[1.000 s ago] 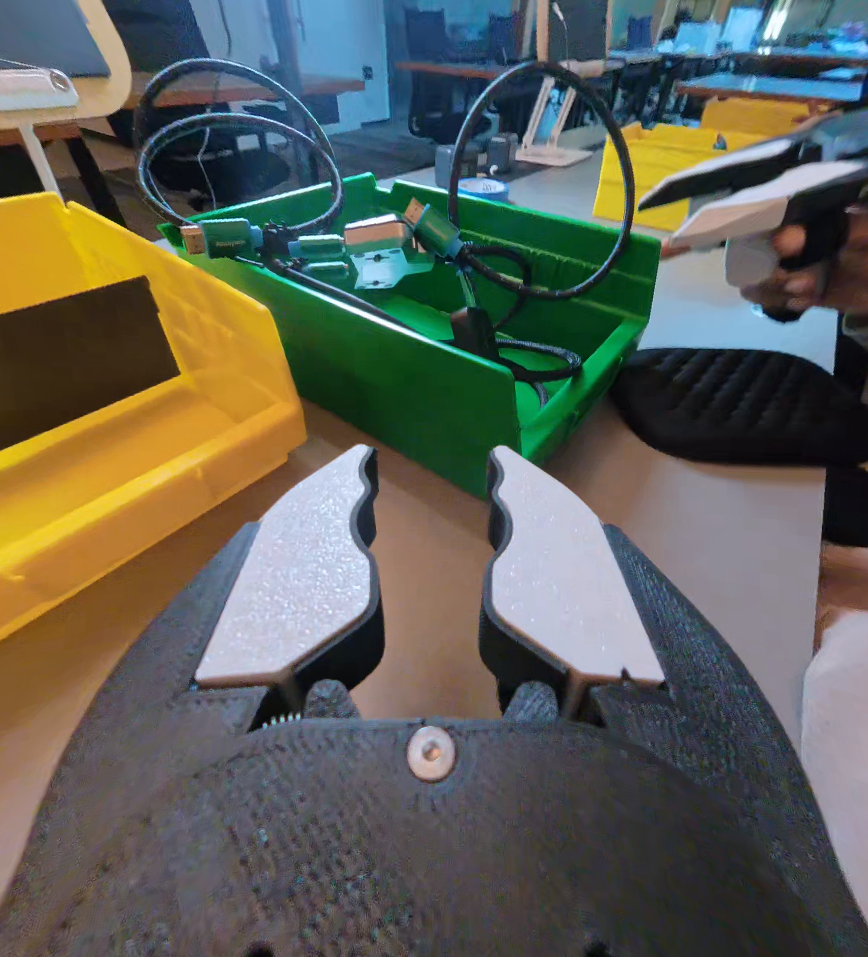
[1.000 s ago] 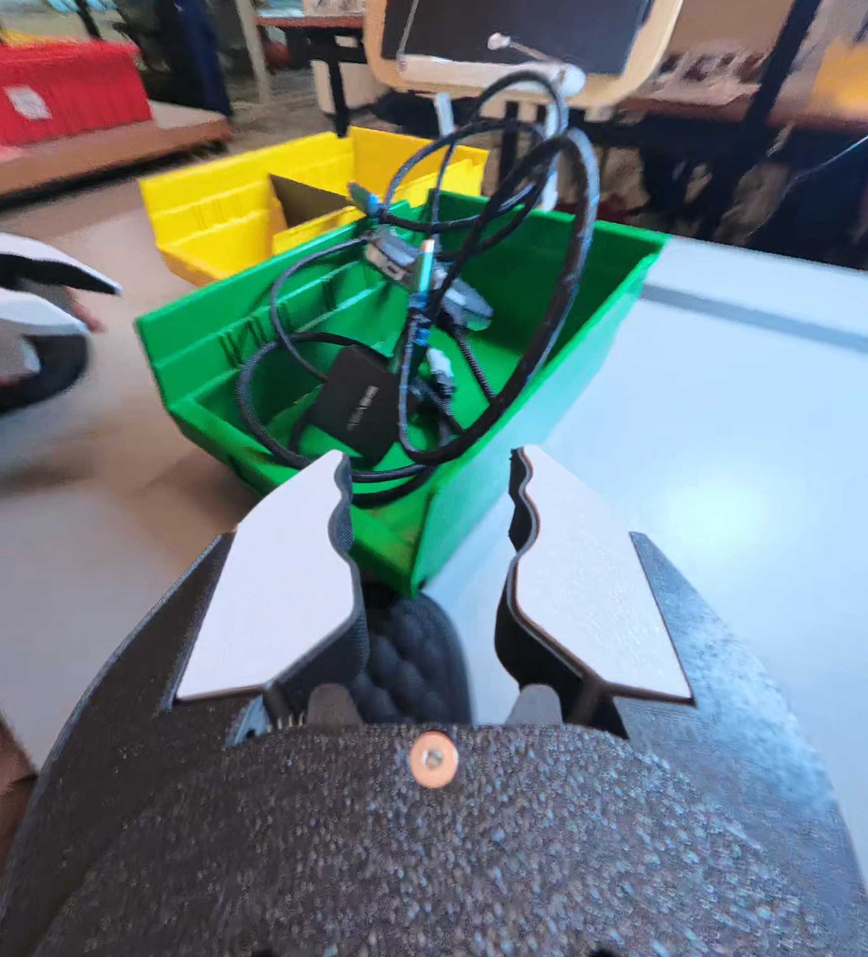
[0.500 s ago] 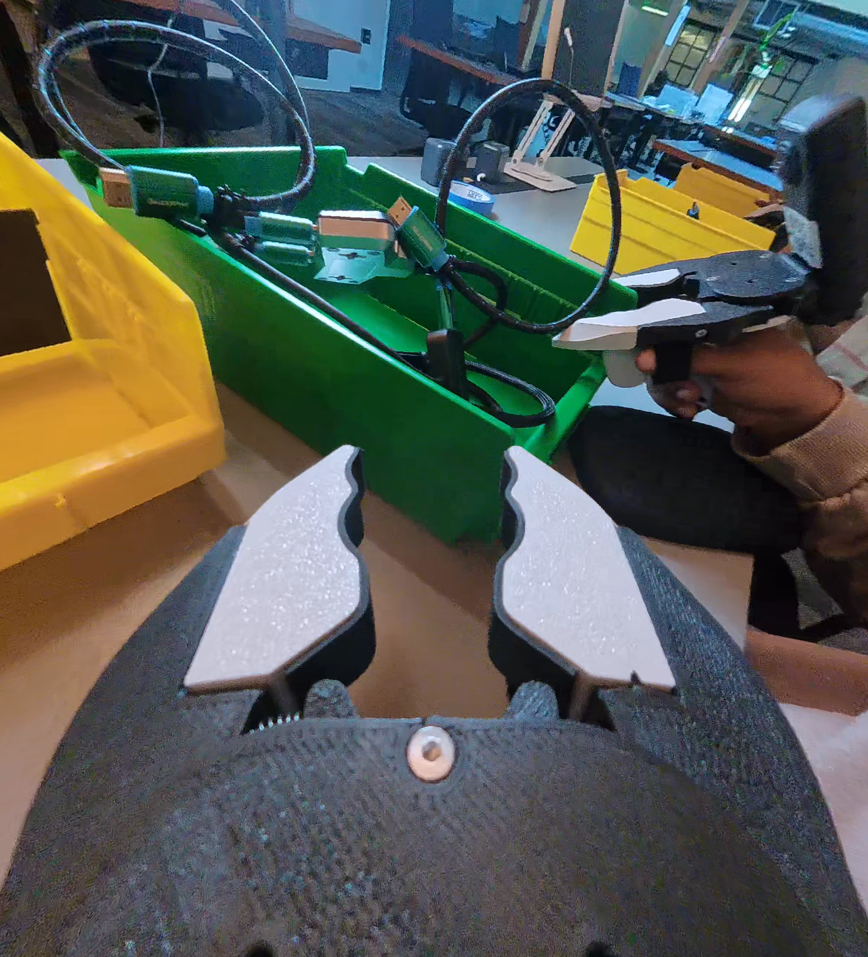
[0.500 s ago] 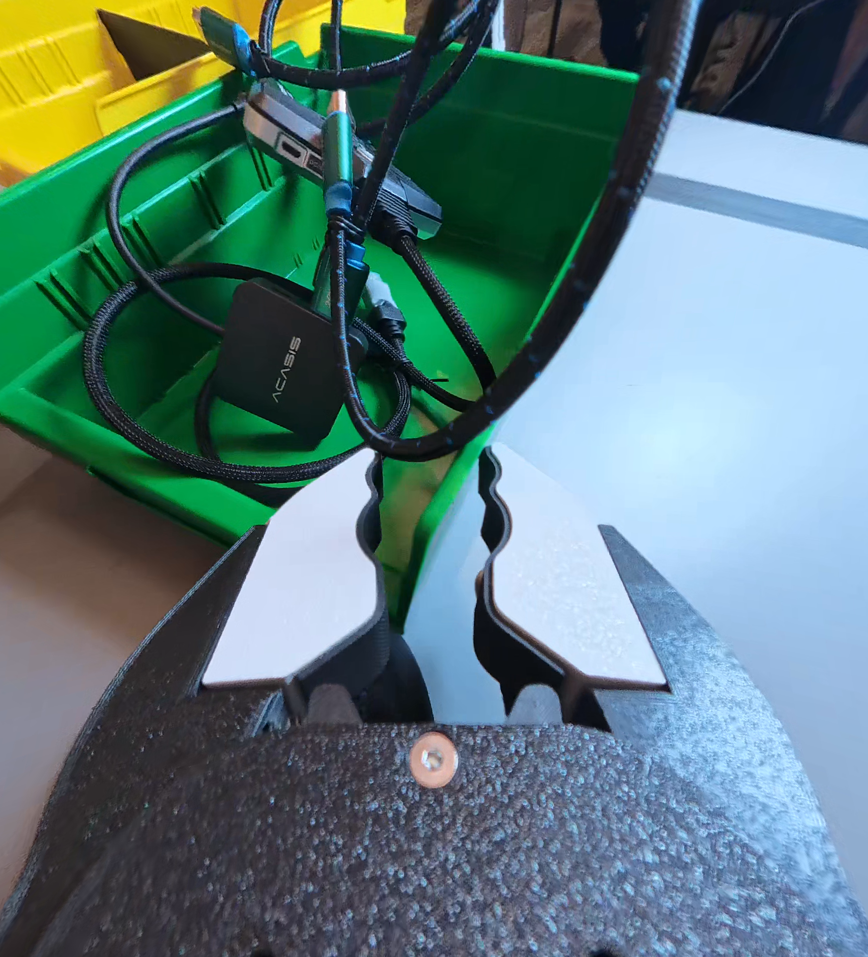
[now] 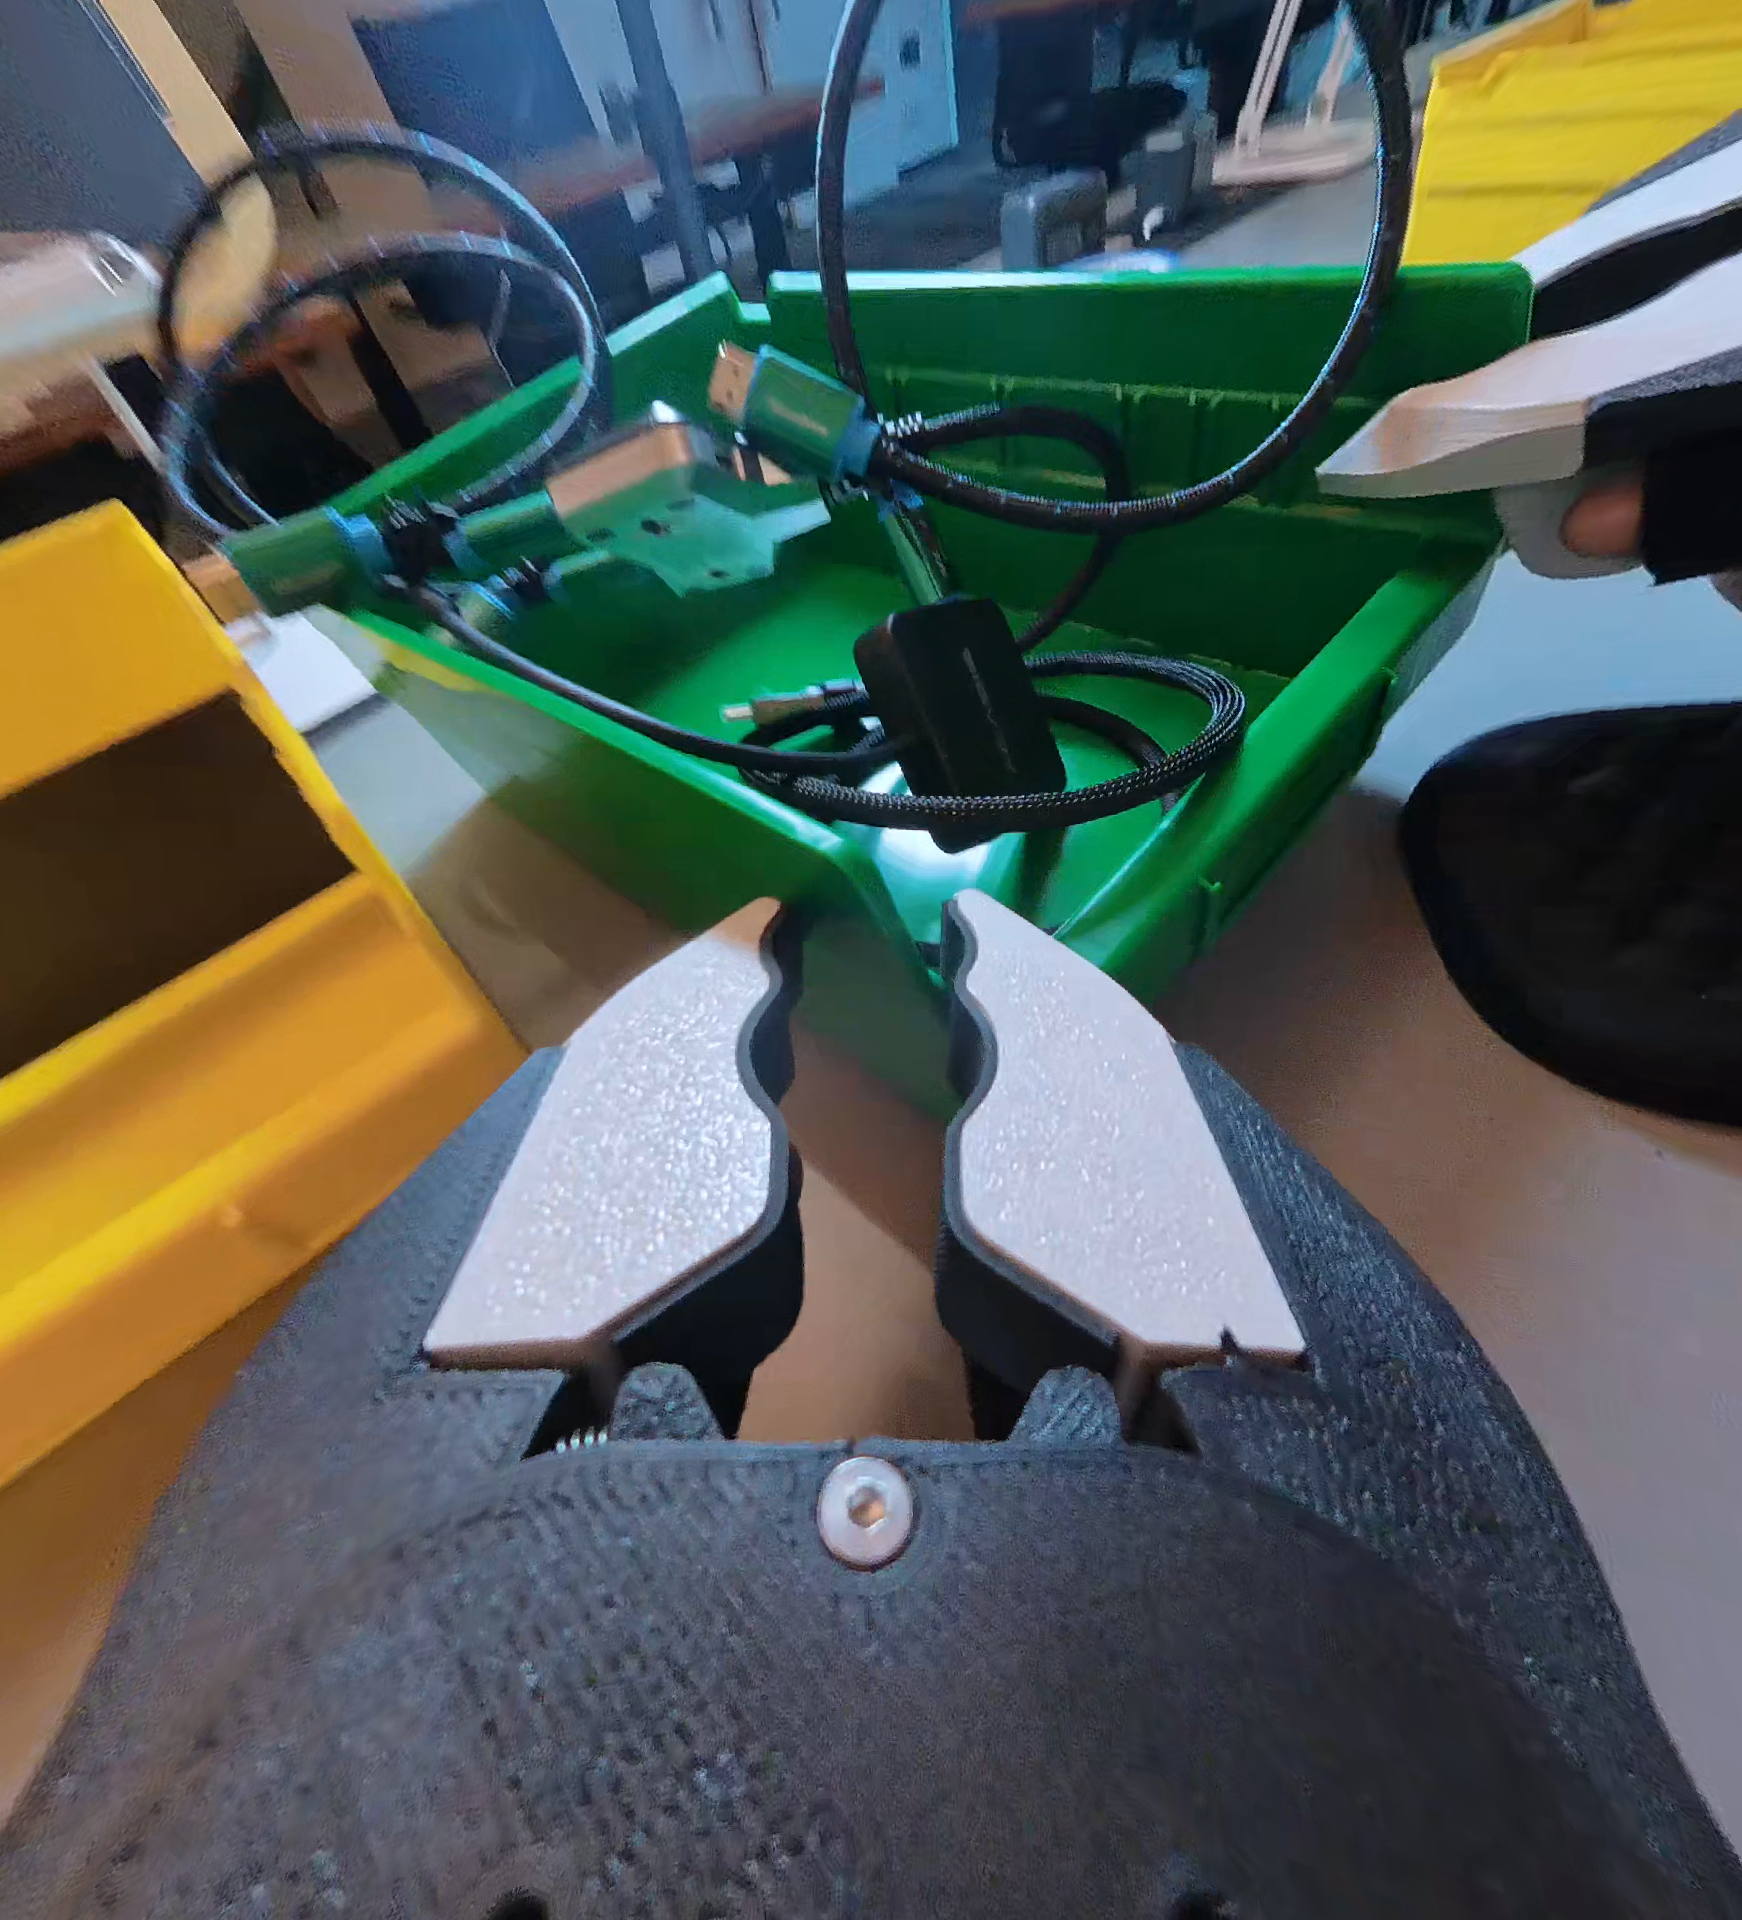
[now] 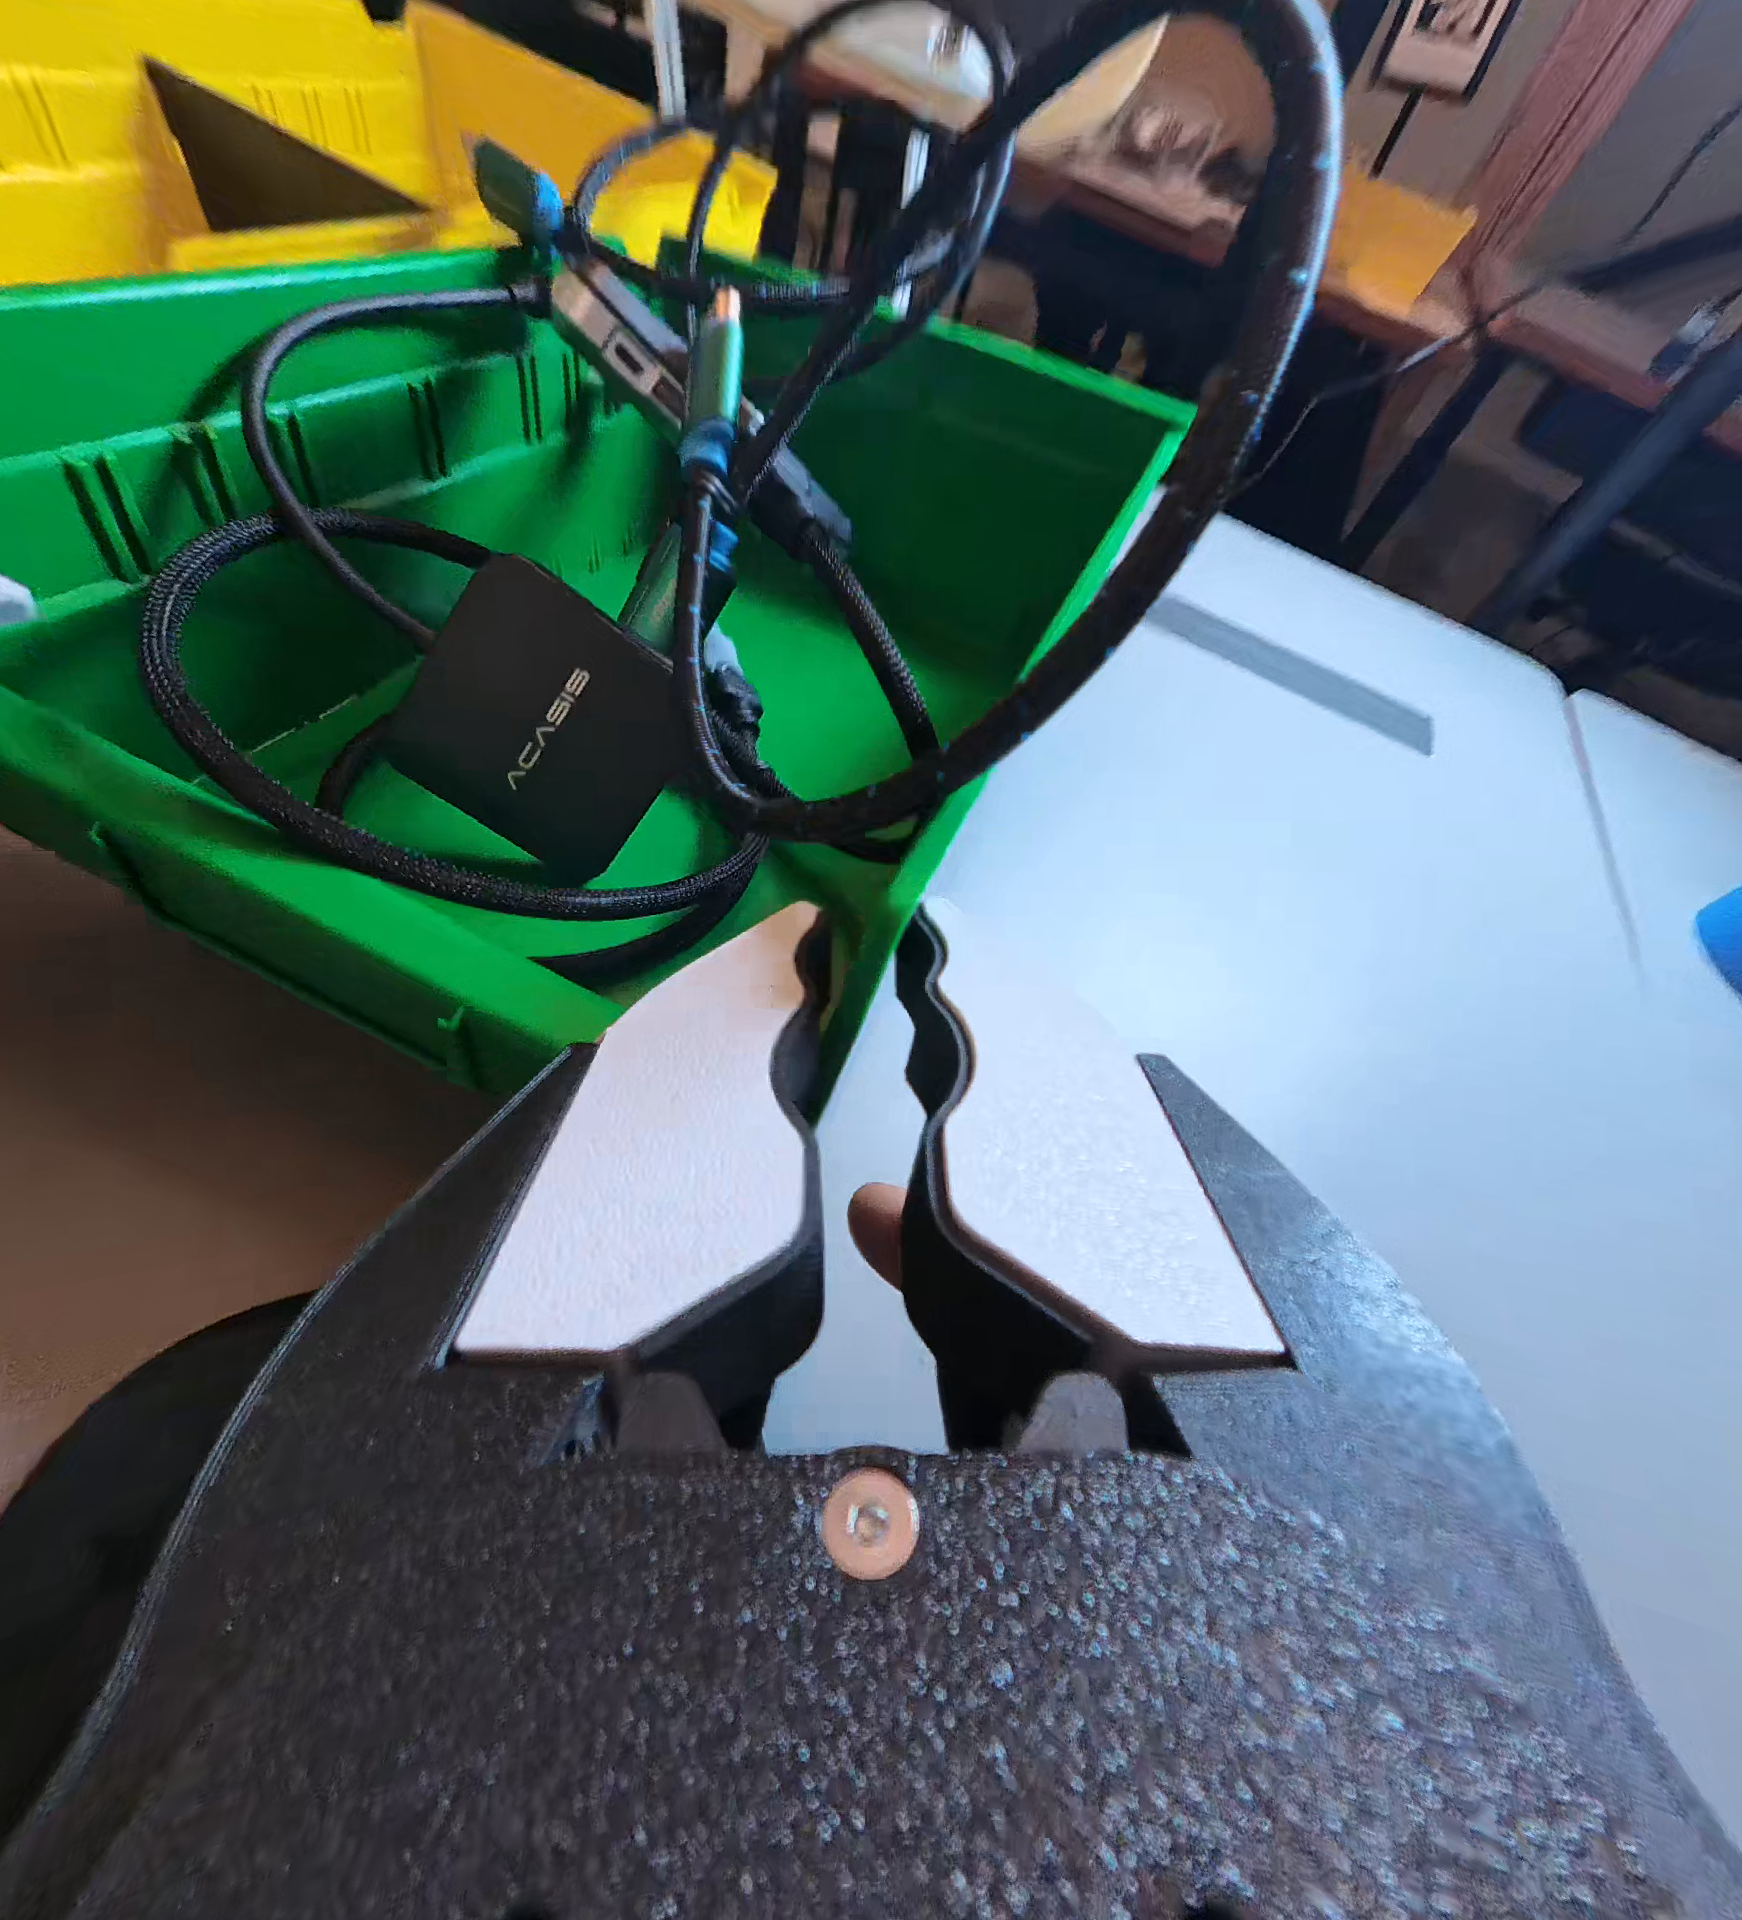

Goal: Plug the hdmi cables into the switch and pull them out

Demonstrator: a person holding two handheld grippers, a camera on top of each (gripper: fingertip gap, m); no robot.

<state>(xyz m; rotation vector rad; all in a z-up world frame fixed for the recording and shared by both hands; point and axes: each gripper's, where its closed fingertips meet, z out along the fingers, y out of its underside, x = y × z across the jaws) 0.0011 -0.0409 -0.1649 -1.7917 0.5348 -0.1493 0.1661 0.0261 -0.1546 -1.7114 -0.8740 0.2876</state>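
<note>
HDMI cables (image 5: 1043, 499) and the silver switch (image 5: 669, 499) sit tangled inside the green bin (image 5: 701, 821), untouched. Within the last second I have brought both tongs up to its near corners: my left gripper (image 5: 862, 935) empty and parted, my right gripper (image 6: 856, 935) narrowed, pinching nothing. Plugging has yet to begin.

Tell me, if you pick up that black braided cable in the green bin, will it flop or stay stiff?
The black braided cable would probably be springy rather than limp, since its big loop arches up above the green bin unsupported. It looks tangled with other leads and the small black box, so lifting it may drag those along. Its woven sleeve likely grips well.
</note>
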